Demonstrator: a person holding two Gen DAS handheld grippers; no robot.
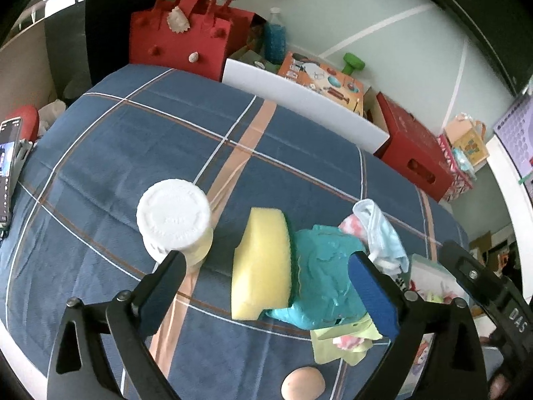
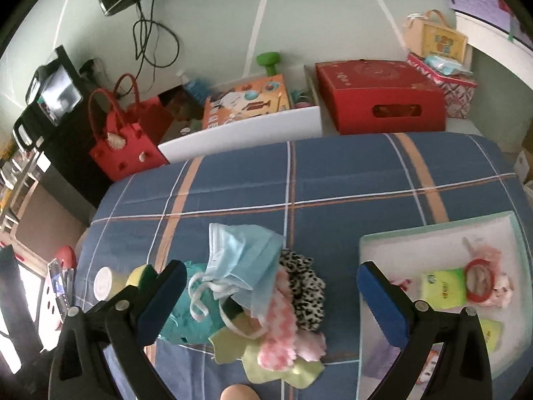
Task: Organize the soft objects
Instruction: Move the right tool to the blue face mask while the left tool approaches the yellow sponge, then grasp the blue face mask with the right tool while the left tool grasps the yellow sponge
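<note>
Blue plaid bedding (image 1: 116, 153) carries the whole pile as I steer both tools over it. My left gripper (image 1: 266, 283) stands spread wide, pinching nothing; the yellow sponge (image 1: 261, 266) with its green scouring edge lies between its blue pads, touching neither, and the teal cloth (image 1: 319, 280) runs from the sponge under the right-hand pad. A white-capped jar (image 1: 175, 218) stands upright just beyond the left-hand finger. My right gripper (image 2: 271, 300) is likewise spread and empty, hovering over the heap: a pale blue face mask (image 2: 240, 260) on top, a leopard-print scrunchie (image 2: 304, 286) beside it, a pink-and-white fuzzy cloth (image 2: 283, 330) nearer me, a light green cloth (image 2: 276, 366) underneath. To that tool's right sits a pale tray (image 2: 433, 230) holding a green tissue packet (image 2: 441, 288) and a red ring (image 2: 479, 280); the packet's print is too small for me to read. Letters "DAS" show on the other tool's black arm (image 1: 514, 320) at the edge of the left view. Raised lettering on the jar cap is illegible. A red felt bag (image 1: 180, 43) and a red box (image 2: 379, 93) sit past the bed.
</note>
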